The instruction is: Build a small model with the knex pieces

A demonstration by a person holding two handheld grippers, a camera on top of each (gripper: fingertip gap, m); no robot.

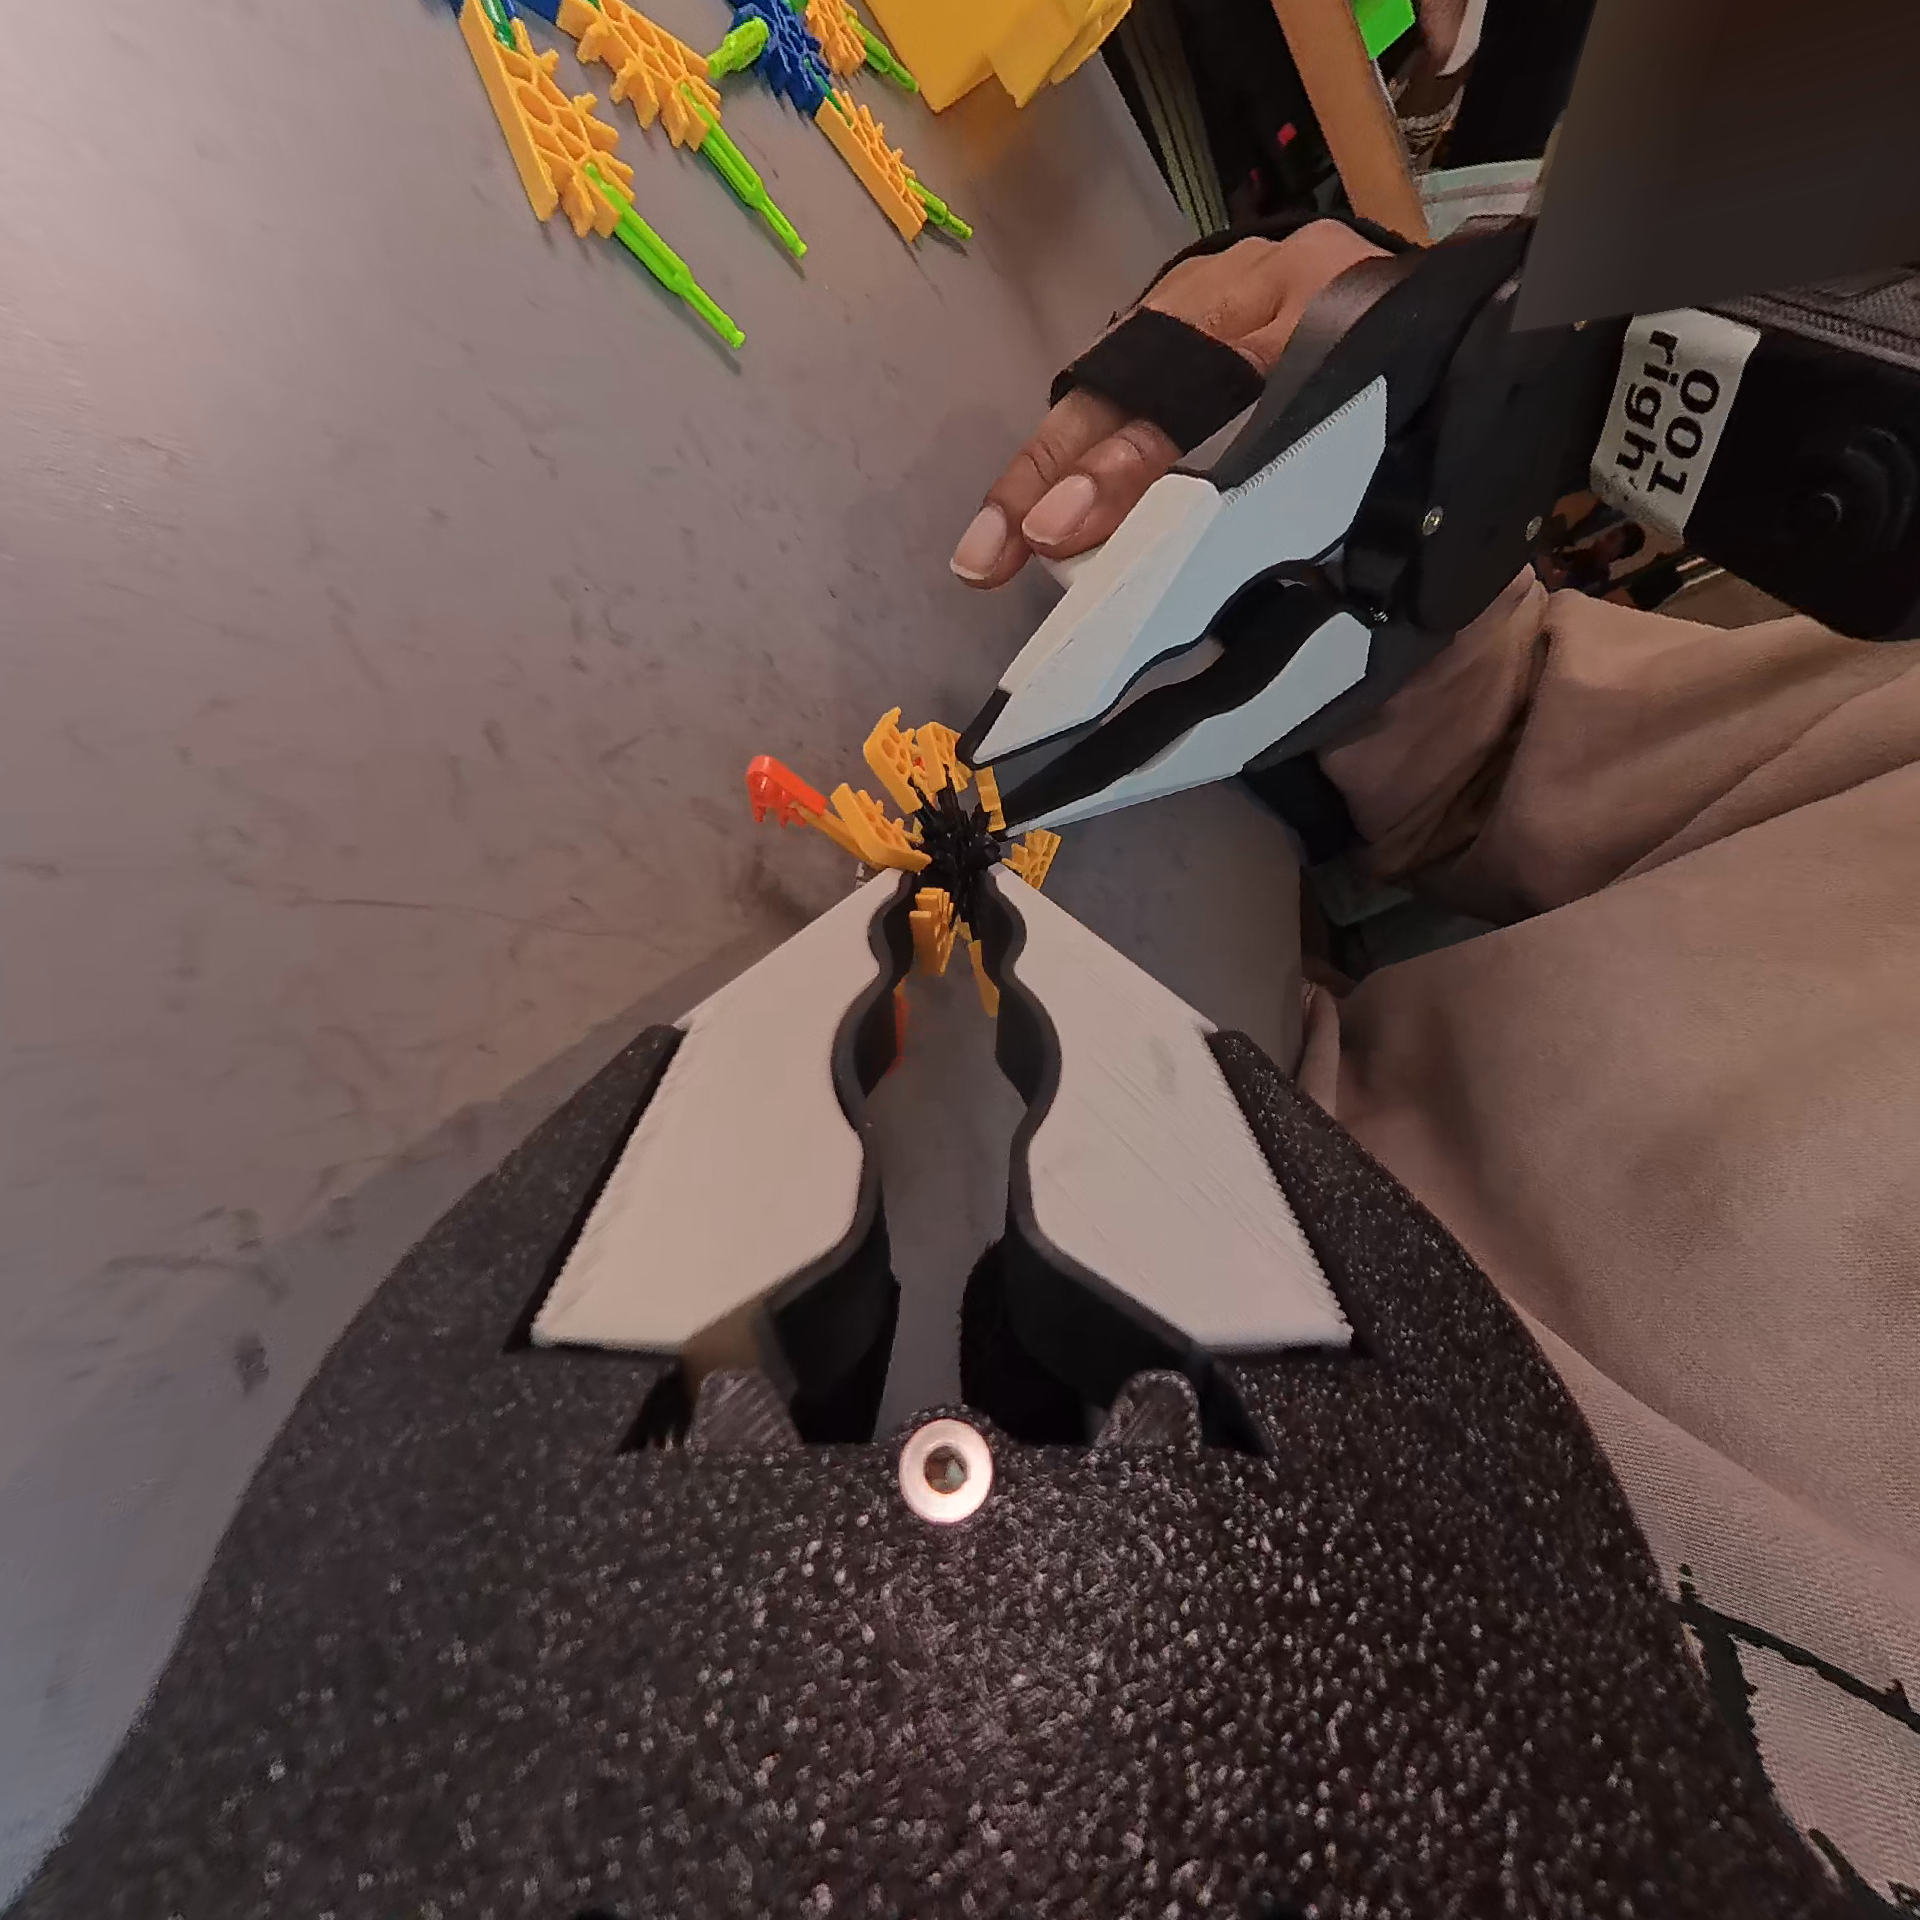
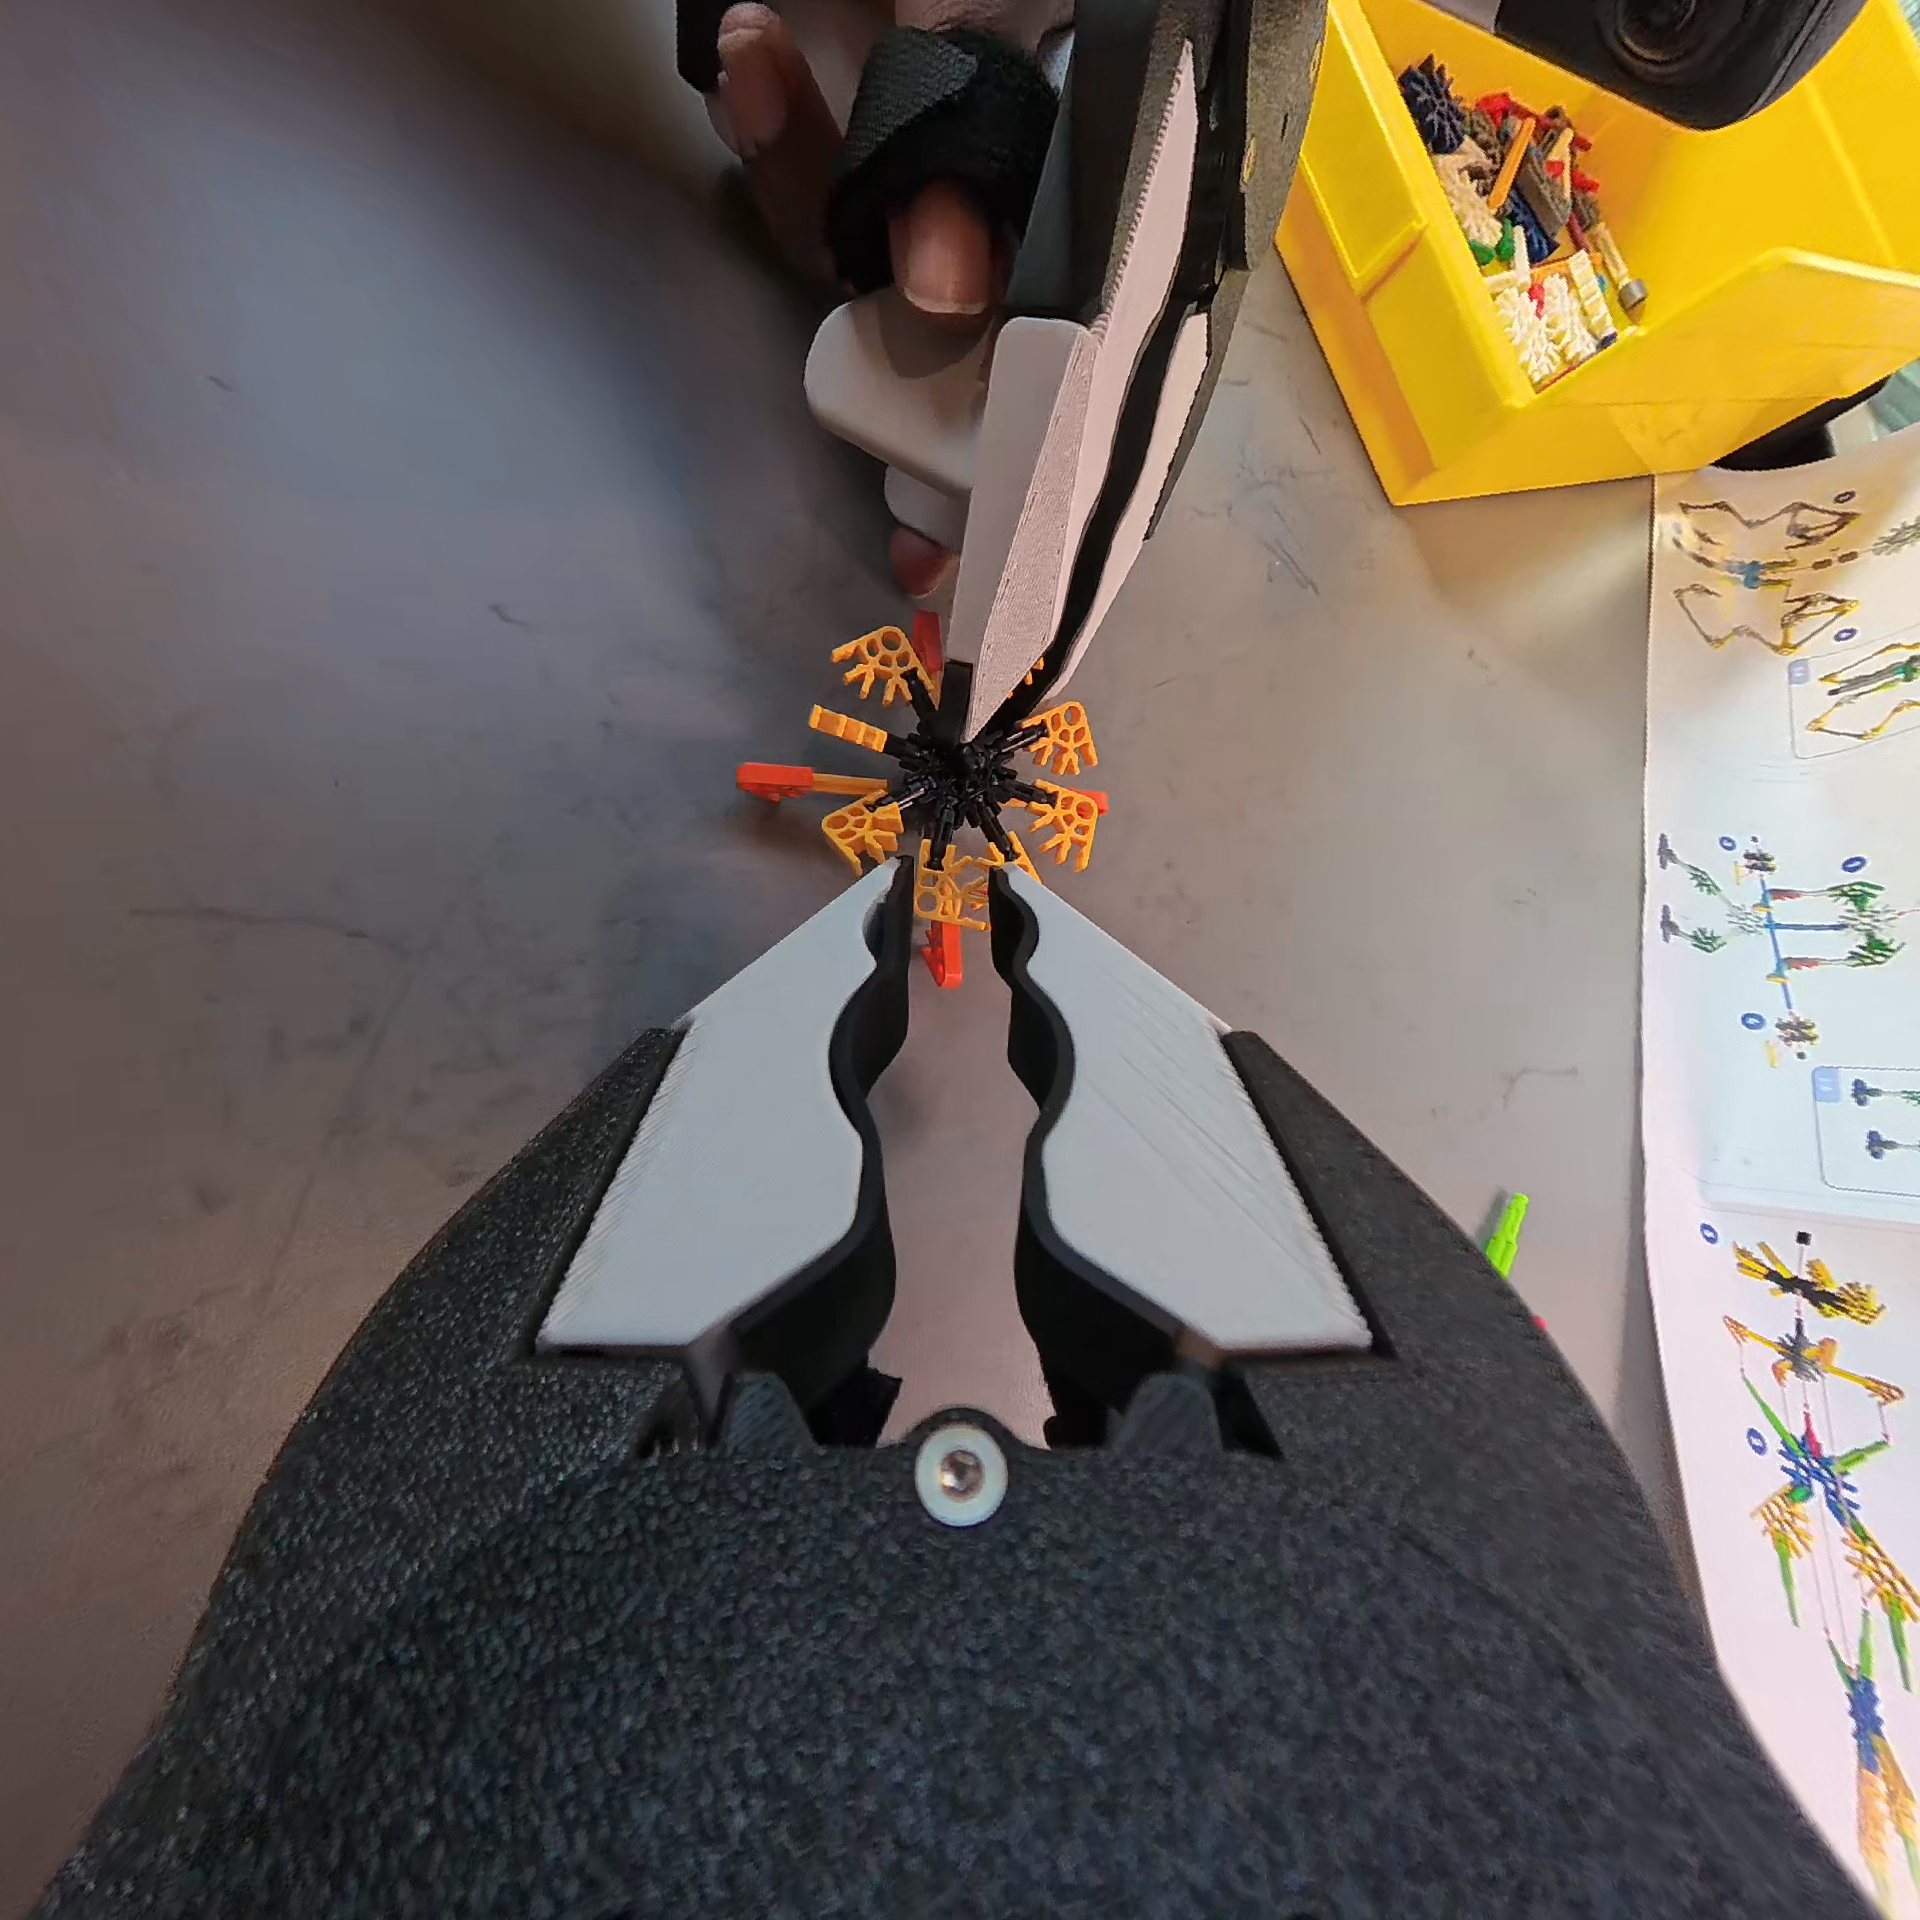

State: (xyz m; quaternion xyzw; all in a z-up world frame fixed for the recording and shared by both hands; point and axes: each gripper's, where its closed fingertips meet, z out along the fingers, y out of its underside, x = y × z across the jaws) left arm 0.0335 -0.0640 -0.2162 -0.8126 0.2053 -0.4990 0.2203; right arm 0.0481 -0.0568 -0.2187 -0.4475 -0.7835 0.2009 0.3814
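The left tongs (image 1: 948,883), grey plastic fingers with black inner pads, are clenched on a small spiky toy assembly (image 1: 940,821) of black plastic rods radiating from a hub, tipped with orange-yellow fan-shaped connectors and a few red ones. The assembly sits between the two tools, just above the grey mottled worktop (image 1: 312,727); whether it touches the surface cannot be told. The right tongs (image 2: 943,883) come at it from the opposite side, their tips set on either side of one orange-yellow connector at the cluster's near edge; the fingers look nearly closed on it, but whether they actually pinch it cannot be told. A person's hand (image 1: 1122,436) in a black strap holds the right tool, and another strapped hand (image 2: 935,208) holds the left one.

At the far edge of the worktop lie flat orange-yellow lattice pieces with green rods (image 1: 623,177) and a blue connector. A yellow plastic bin (image 2: 1558,343) filled with mixed small construction parts stands to the right, next to a white printed instruction sheet (image 2: 1787,1039) with coloured diagrams. A loose green rod (image 2: 1507,1231) lies at the sheet's edge.
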